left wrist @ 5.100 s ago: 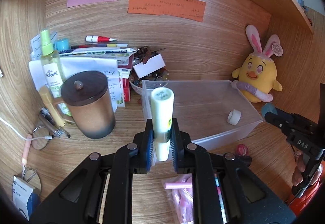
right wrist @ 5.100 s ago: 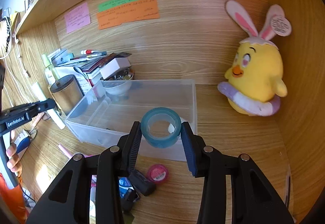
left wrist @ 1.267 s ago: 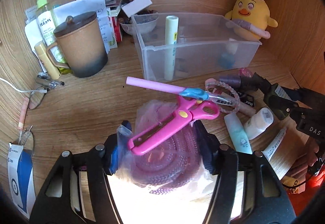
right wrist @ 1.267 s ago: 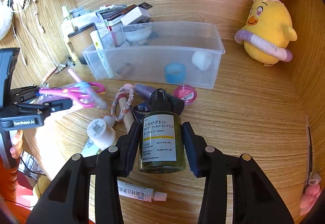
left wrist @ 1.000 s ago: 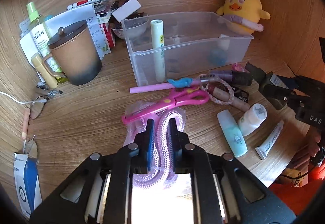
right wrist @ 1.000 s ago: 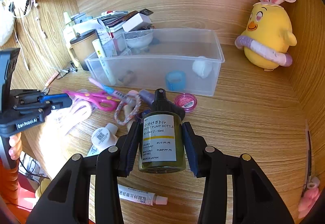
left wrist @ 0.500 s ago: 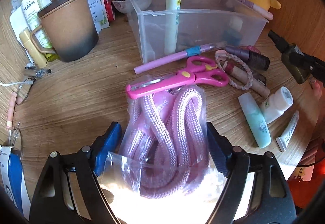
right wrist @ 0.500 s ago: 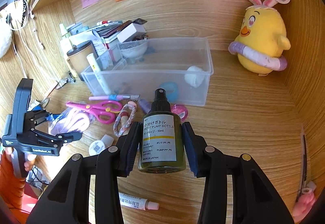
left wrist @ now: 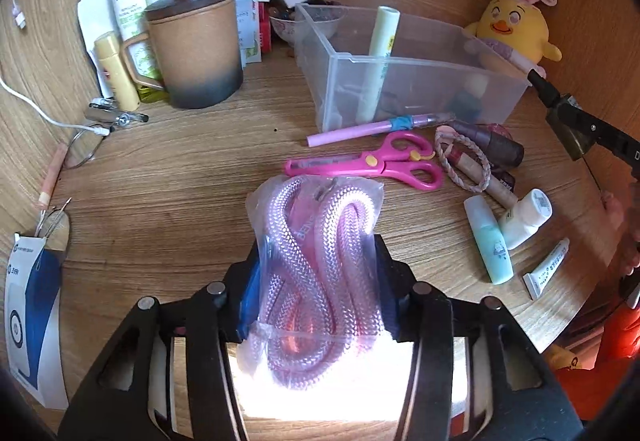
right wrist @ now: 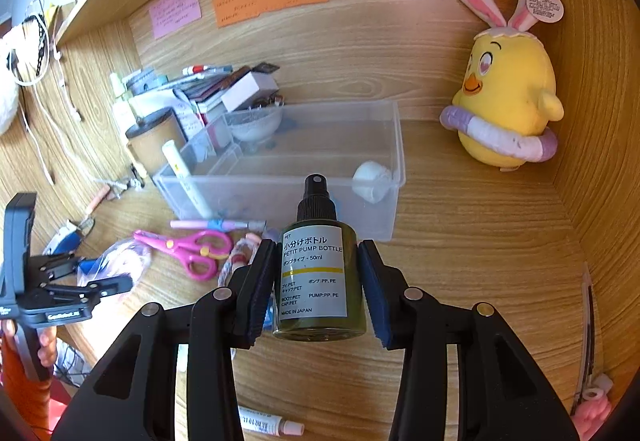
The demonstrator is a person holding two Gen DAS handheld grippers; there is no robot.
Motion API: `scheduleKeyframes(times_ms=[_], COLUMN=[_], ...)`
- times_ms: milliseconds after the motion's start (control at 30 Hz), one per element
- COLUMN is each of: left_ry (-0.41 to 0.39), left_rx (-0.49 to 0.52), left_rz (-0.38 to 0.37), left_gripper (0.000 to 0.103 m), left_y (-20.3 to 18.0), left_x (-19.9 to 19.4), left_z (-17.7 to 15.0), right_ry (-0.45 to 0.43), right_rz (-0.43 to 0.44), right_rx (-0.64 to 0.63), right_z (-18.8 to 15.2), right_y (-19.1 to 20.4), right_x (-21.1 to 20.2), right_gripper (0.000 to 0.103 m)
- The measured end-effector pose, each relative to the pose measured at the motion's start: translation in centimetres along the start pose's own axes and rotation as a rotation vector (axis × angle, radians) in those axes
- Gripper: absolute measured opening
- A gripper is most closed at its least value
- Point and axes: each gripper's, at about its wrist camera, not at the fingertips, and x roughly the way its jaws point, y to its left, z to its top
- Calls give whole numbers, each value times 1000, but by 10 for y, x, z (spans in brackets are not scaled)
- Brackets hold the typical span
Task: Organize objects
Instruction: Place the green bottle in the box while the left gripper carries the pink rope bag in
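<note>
My left gripper (left wrist: 316, 281) is shut on a clear bag of pink rope (left wrist: 320, 261) at the desk's near edge. My right gripper (right wrist: 316, 285) is shut on a dark green pump bottle (right wrist: 316, 281) with a white label, held upright above the desk in front of the clear plastic bin (right wrist: 384, 217). The bin (left wrist: 424, 61) holds a pale yellow tube (left wrist: 378, 65), a white tape roll (right wrist: 372, 181) and a blue tape roll. The right gripper with the bottle (left wrist: 568, 125) shows at the right edge of the left wrist view. The left gripper (right wrist: 100, 283) shows at the left of the right wrist view.
Pink scissors (left wrist: 376, 165), a pink pen (left wrist: 372, 127), a braided band (left wrist: 464, 161), small tubes and bottles (left wrist: 504, 233) lie in front of the bin. A brown lidded mug (left wrist: 194, 49), spray bottle and papers stand at the left. A yellow plush chick (right wrist: 508, 101) sits at the right.
My left gripper closed on the bagged rope, which has slid out from under the scissors toward the desk's edge. My right gripper has lifted the pump bottle higher and nearer the bin.
</note>
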Motion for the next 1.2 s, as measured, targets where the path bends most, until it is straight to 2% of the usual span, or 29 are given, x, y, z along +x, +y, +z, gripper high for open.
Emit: scheduleKeyframes(times_ms=[200, 500, 667, 800, 1100, 1200], left_ry=[-85, -209, -190, -175, -147, -134], left_rx=[-14, 20, -7, 18, 78, 87], left_rz=[10, 2, -13, 3, -23, -42], left_gripper=[47, 47, 47, 47, 47, 44], left_y=[3, -11, -5, -12, -35, -40], left_x=[-24, -37, -18, 1, 30, 38], left_z=[11, 60, 89, 107, 140, 149], right_ry=[-46, -93, -94, -76, 16, 53], right_rz=[5, -7, -7, -2, 23, 30], right_rx=[16, -20, -43, -57, -87, -84], right_z=[19, 49, 61, 68, 77, 78], right_y=[-4, 0, 3, 5, 9, 9], right_x=[-4, -1, 6, 18, 60, 76], right_gripper=[39, 39, 39, 39, 39, 39])
